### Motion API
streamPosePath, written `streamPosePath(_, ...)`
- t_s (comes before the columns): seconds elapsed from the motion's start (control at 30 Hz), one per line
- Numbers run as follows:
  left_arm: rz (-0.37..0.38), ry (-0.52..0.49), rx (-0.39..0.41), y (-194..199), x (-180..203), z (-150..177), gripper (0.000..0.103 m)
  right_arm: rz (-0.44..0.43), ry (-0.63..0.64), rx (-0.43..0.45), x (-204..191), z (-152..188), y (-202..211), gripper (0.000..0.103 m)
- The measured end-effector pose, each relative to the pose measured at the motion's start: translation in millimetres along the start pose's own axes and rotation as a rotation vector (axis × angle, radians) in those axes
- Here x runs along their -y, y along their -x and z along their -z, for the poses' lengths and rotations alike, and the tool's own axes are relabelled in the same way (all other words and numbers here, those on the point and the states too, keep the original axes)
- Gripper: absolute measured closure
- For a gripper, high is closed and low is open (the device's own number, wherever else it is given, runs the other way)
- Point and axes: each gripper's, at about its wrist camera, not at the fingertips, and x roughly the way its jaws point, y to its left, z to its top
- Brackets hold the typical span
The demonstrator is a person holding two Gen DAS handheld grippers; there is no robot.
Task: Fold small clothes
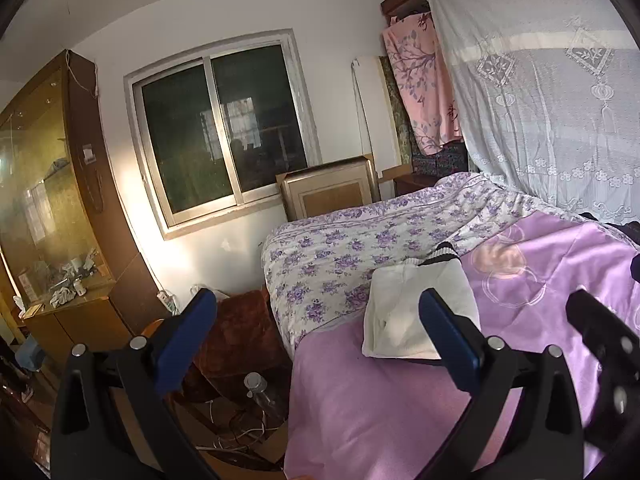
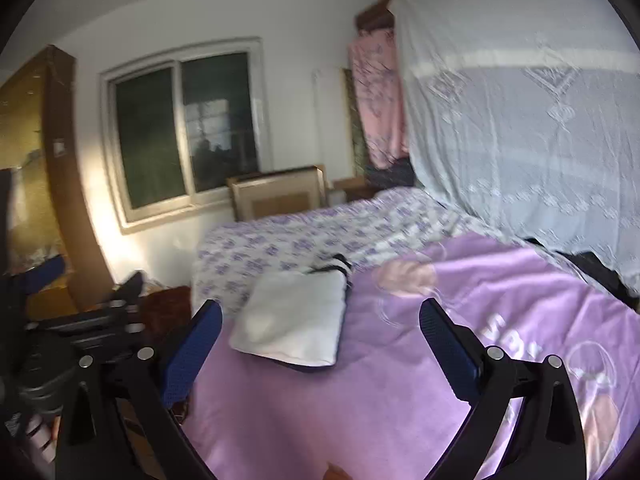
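Bedroom w/ a dark window [image 1: 218,132] on the far wall, and a bed under a purple blanket [image 2: 360,392]. Folded white garment [image 1: 416,312] lies flat on it near the floral sheet [image 1: 360,240]. Left gripper [image 1: 316,340] and right gripper [image 2: 320,344] both hover above the blanket, fingers spread wide w/ nothing between them.

We see home bedroom. Bed [image 1: 344,248] with purple-flowered sheet, lilac quilt [image 1: 400,400] spread on top. Sliding window [image 1: 220,128] in white wall, dark outside. Glass-fronted wooden cabinet [image 1: 52,184] at left with small clutter inside. White lace cloth [image 1: 540,112] draped at right, pink flowered fabric [image 1: 420,80] hanging beside it.
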Motion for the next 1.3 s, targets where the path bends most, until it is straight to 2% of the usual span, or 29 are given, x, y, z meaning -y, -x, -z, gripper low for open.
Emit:
streamPosePath(0.5,0.021,0.009,-0.052,-5.8,0.6,6.2,0.004,-0.044,-0.066,-0.089,0.9,8.9,-16.7,0.003)
streamPosePath(1.1,0.044,0.019,-0.091,-12.5,-0.4,9.3,0.004,-0.033,-0.066,-0.093,2.7,9.9,-18.5,0.003)
streamPosePath(1.3,-0.006,-0.021,-0.104,-12.8,9.6,10.9,0.004,-0.012,-0.076,-0.089,6.4,9.1,-18.6,0.003)
